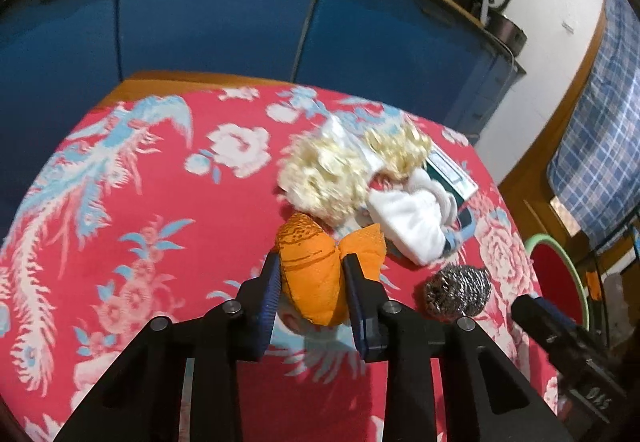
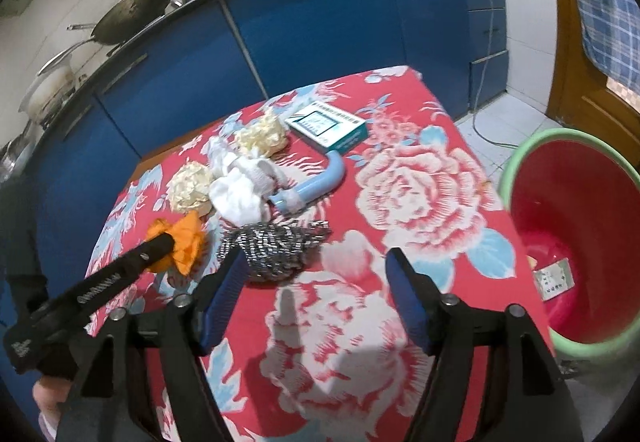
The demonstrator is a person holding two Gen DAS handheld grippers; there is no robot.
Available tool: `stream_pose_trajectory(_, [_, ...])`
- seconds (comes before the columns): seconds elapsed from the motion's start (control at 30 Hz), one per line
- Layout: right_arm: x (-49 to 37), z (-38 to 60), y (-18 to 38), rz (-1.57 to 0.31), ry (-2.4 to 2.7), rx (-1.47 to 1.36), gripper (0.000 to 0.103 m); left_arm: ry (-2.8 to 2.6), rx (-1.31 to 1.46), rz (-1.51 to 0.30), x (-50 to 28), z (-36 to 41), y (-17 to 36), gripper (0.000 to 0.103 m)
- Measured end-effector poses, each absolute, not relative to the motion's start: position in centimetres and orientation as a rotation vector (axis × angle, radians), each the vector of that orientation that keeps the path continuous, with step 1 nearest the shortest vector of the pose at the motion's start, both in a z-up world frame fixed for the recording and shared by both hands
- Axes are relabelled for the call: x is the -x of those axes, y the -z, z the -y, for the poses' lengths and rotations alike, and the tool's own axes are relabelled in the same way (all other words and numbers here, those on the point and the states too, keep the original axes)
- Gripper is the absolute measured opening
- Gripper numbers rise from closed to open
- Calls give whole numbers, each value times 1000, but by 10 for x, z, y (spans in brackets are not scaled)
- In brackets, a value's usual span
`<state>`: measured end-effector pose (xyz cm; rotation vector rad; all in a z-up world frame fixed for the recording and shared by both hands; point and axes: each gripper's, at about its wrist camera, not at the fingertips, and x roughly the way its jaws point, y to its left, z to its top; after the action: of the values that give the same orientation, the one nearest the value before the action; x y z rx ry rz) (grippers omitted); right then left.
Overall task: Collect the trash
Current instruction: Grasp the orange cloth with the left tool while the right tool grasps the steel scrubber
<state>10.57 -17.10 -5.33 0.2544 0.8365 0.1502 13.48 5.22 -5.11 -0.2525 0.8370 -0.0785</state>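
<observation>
- Left tool [image 1: 310, 274] clamped on orange wad [image 1: 316, 266], near surface [image 1: 160, 242] front edge: soft, light, squashes; mid-body grip suits.
- Right tool [image 2: 316, 282] jaws apart, empty, beside steel scourer [image 2: 272, 246]: springy, light.
- Bucket [image 2: 532, 162] off right edge.

The orange wad [image 1: 316, 274] is crumpled paper, pinched in the middle so it flares like a bow. Just beyond it lie two cream frilly balls [image 1: 324, 178], with a white cloth [image 1: 408, 218] bunched between and beside them. The steel scourer [image 2: 272, 246] sits just right of the orange wad, frayed at one end. A blue curved tube [image 2: 320, 182] pokes from under the cloth, and a teal box [image 2: 328, 126] lies flat behind it.
</observation>
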Motion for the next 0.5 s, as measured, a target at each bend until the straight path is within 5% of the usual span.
stream_pose_trajectory(0.5, [-138,127,74,-887,-158,-131,76,47,295,-814,-128,-75,47,32])
